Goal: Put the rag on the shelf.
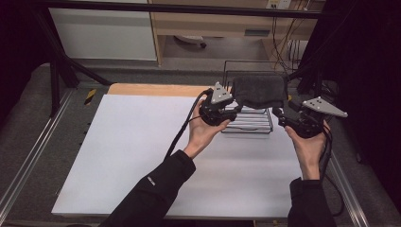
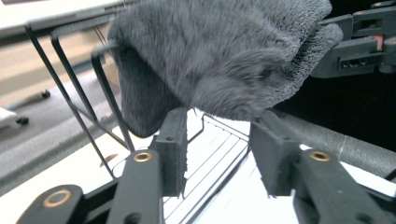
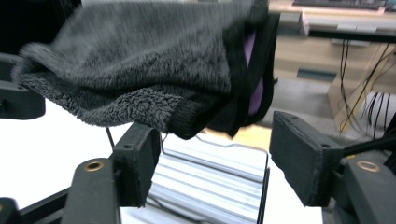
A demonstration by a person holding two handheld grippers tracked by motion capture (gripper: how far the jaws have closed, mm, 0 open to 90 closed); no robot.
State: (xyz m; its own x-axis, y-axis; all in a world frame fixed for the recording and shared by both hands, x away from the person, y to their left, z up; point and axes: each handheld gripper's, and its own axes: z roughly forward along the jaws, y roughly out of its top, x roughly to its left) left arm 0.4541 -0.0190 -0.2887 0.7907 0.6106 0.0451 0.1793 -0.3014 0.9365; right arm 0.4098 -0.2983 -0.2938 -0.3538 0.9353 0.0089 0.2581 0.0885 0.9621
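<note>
Now one dark grey towel hangs over one black wire rack at the table's far right
Left gripper and right gripper flank it, jaws apart, gripping nothing; unevenly draped, it may slip off, or a jaw could snag the fabric

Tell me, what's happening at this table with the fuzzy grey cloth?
A person holds a gripper in each hand at a white table. A fluffy dark grey cloth is draped over the top of a black wire rack at the far side. The left gripper and the right gripper sit at either side of the cloth's lower edge, each with its jaws apart just under the cloth and not pinching it. It looks as if the cloth has been let go onto the rack.
</note>
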